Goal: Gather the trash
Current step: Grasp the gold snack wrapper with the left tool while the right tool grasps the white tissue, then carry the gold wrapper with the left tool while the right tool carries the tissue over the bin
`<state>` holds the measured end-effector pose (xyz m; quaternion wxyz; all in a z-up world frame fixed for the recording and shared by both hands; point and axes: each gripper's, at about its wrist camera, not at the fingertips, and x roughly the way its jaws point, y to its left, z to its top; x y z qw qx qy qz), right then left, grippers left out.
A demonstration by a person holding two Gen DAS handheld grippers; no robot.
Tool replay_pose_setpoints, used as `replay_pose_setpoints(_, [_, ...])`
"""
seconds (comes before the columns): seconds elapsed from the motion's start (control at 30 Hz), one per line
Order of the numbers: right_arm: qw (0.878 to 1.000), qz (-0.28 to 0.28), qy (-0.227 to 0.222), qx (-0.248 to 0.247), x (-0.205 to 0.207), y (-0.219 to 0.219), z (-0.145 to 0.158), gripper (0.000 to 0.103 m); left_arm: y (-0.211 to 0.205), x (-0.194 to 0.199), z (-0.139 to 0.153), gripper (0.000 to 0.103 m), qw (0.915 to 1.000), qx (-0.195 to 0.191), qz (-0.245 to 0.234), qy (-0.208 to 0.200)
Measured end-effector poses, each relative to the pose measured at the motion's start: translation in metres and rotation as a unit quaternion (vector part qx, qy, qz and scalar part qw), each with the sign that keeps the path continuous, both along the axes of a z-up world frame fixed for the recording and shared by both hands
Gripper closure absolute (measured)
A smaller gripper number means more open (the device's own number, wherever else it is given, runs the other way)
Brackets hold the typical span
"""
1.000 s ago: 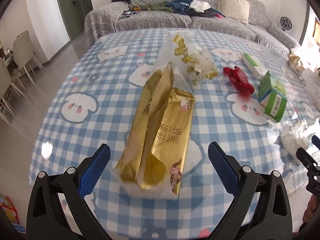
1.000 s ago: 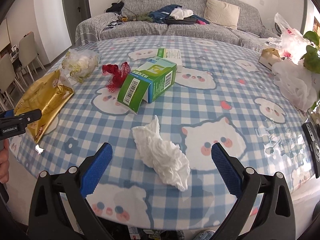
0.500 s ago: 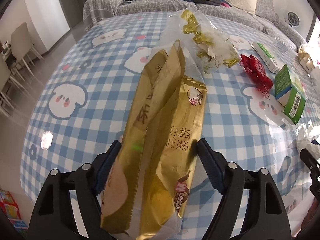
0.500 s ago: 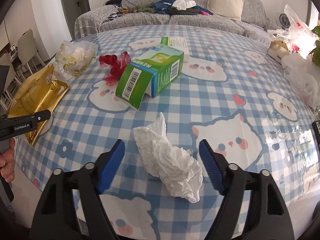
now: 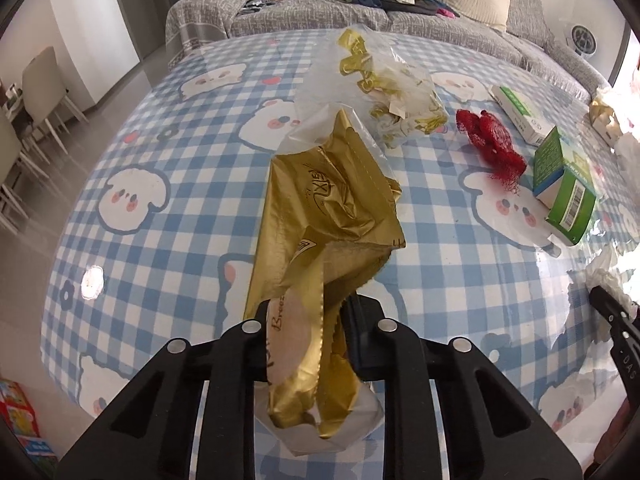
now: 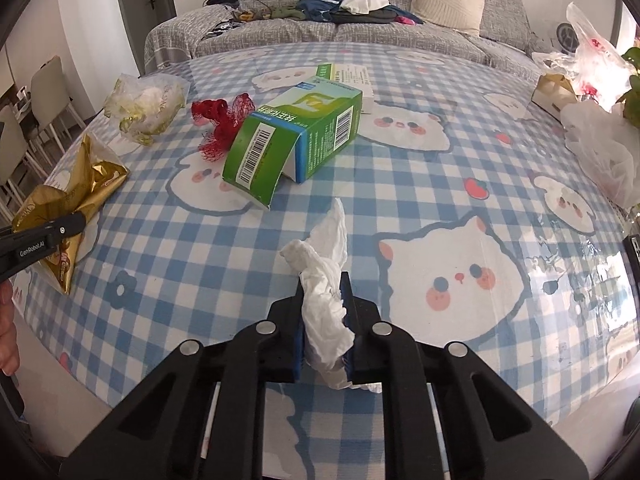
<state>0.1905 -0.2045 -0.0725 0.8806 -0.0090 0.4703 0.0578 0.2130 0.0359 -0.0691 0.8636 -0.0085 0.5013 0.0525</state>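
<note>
My left gripper (image 5: 310,332) is shut on a crumpled gold wrapper bag (image 5: 332,208) near the table's front left edge; the bag also shows in the right wrist view (image 6: 76,196). My right gripper (image 6: 322,320) is shut on a crumpled white tissue (image 6: 324,272) above the checked tablecloth. Other trash lies on the table: a green carton (image 6: 296,140), a red mesh net (image 6: 222,116) and a clear bag of gold scraps (image 5: 388,84).
A flat white-green box (image 6: 352,80) lies behind the carton. White plastic bags (image 6: 600,140) and a small gold box (image 6: 556,90) sit at the table's right. A grey sofa (image 6: 360,32) stands behind; chairs (image 5: 44,92) stand at the left.
Both grippers went from wide open to shut: the left closed on the gold wrapper bag and crumpled it, the right closed on the white tissue.
</note>
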Motion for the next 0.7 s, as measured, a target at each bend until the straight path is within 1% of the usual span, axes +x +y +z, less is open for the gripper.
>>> replay_pose_setpoints(0.3, [1.0, 0.004, 0.002, 0.003, -0.006, 0.004, 0.001, 0.09, 0.01, -0.017, 0.012, 0.084, 0.9999, -0.006, 0.005, -0.014])
replay_pose_setpoints(0.7, [1.0, 0.01, -0.006, 0.013, -0.022, 0.008, 0.012, 0.09, 0.009, -0.045, 0.031, 0.084, 0.9993, -0.022, -0.004, -0.031])
